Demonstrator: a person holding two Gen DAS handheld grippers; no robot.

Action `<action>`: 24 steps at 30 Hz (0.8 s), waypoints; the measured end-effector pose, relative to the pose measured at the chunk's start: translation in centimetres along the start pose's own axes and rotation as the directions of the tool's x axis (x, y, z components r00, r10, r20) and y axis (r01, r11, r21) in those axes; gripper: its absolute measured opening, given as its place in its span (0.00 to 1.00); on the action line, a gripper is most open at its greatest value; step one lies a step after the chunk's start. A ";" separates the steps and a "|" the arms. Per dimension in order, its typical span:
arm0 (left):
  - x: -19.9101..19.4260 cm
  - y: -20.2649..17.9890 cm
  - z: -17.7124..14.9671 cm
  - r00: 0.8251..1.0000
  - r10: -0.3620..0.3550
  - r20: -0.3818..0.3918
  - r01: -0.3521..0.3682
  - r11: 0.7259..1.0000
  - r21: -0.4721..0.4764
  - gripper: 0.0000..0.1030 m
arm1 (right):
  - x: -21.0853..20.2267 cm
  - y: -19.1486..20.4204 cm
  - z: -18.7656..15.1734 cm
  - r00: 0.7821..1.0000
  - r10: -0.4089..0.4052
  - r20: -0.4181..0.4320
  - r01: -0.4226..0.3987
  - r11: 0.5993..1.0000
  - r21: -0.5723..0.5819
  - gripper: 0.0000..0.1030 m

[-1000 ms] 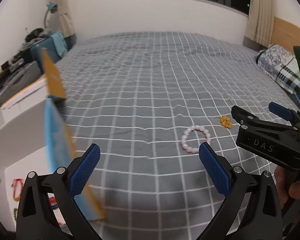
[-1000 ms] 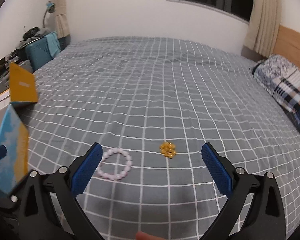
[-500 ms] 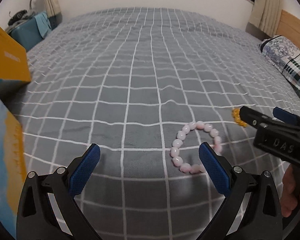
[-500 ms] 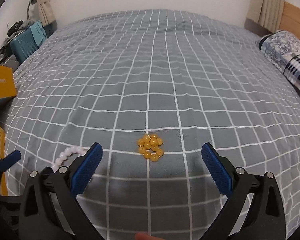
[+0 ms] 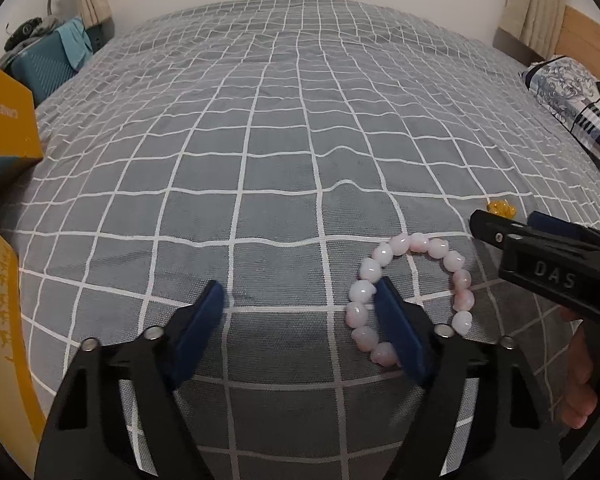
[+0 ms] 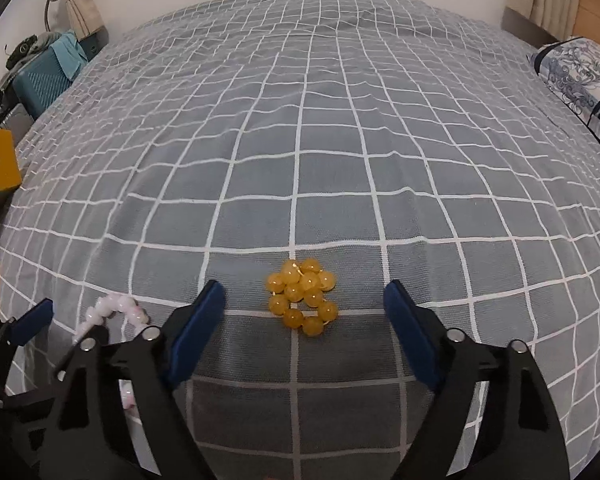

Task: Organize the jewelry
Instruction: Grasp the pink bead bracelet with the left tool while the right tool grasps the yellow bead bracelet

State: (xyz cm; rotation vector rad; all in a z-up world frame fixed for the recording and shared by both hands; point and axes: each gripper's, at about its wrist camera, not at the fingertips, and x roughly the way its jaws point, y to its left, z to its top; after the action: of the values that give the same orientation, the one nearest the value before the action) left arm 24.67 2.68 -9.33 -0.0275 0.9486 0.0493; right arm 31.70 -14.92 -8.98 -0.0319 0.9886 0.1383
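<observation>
The left hand-held gripper (image 5: 300, 304) hangs low over the bed (image 5: 284, 128) with its fingers apart. The pink bracelet (image 5: 410, 294) lies on the bed around its right finger (image 5: 400, 332); whether the finger touches the beads cannot be told. The right hand-held gripper (image 6: 302, 312) is also spread wide, and the amber bracelet (image 6: 302, 297), bunched in a small heap, lies on the bed between its fingertips, touching neither. To the far left of both sits an orange box (image 5: 4, 120).
</observation>
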 end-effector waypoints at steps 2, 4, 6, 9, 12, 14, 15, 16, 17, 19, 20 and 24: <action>-0.1 -0.3 0.0 1.000 -0.003 0.000 0.003 1.000 0.014 0.58 | 0.0 0.0 0.0 1.000 -0.004 0.003 0.004 1.000 -0.008 0.62; -0.3 -0.5 0.0 1.000 -0.005 0.000 0.005 1.000 0.026 0.47 | -0.1 0.0 0.0 1.000 -0.006 0.005 0.006 1.000 -0.010 0.51; -0.5 -0.8 -0.1 1.000 -0.010 -0.004 0.010 0.999 0.041 0.37 | 0.0 0.1 0.0 1.000 -0.010 0.005 0.010 1.000 -0.015 0.36; -0.9 -0.9 0.0 1.000 -0.015 -0.005 0.015 0.999 0.050 0.12 | -0.2 -0.1 -0.1 1.000 -0.028 0.007 0.028 0.999 -0.017 0.15; -1.4 -0.6 0.1 1.000 -0.023 0.003 0.022 0.999 0.045 0.10 | -0.7 -0.4 0.1 1.000 -0.014 0.014 0.014 1.000 -0.002 0.09; -1.7 -0.5 0.2 1.000 -0.031 0.005 0.031 0.999 0.037 0.10 | -1.1 -0.5 0.0 1.000 -0.011 0.021 0.011 1.000 -0.004 0.09; -1.9 -0.4 0.3 0.999 -0.032 0.010 0.032 0.999 0.036 0.10 | -1.4 -0.4 0.0 1.000 -0.011 0.027 0.012 1.000 -0.005 0.09; -2.0 -0.5 0.3 0.999 -0.032 0.014 0.031 0.999 0.035 0.10 | -1.5 -0.3 0.0 0.999 -0.013 0.031 0.013 1.000 -0.008 0.09; -2.2 -0.5 0.4 0.999 -0.034 0.018 0.033 0.999 0.033 0.10 | -1.6 -0.2 0.0 0.999 -0.014 0.034 0.014 1.000 -0.010 0.09; -2.6 -0.5 0.4 0.999 -0.042 0.026 0.041 0.999 0.031 0.10 | -1.8 -0.1 0.1 0.999 -0.014 0.041 0.015 1.000 -0.010 0.09; -2.7 -0.6 0.5 0.999 -0.044 0.029 0.043 0.999 0.029 0.10 | -1.9 -0.1 0.1 0.999 -0.014 0.044 0.015 1.000 -0.010 0.09; -3.4 -0.5 0.6 0.998 -0.050 0.046 0.048 0.999 0.025 0.10 | -2.4 -0.1 0.1 0.998 -0.015 0.058 0.016 1.000 -0.006 0.09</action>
State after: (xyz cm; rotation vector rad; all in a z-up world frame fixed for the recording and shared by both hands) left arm 23.17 2.07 -6.24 -0.0273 0.9010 -0.0067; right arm 30.49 -15.23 -6.87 -0.0414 0.9296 0.1278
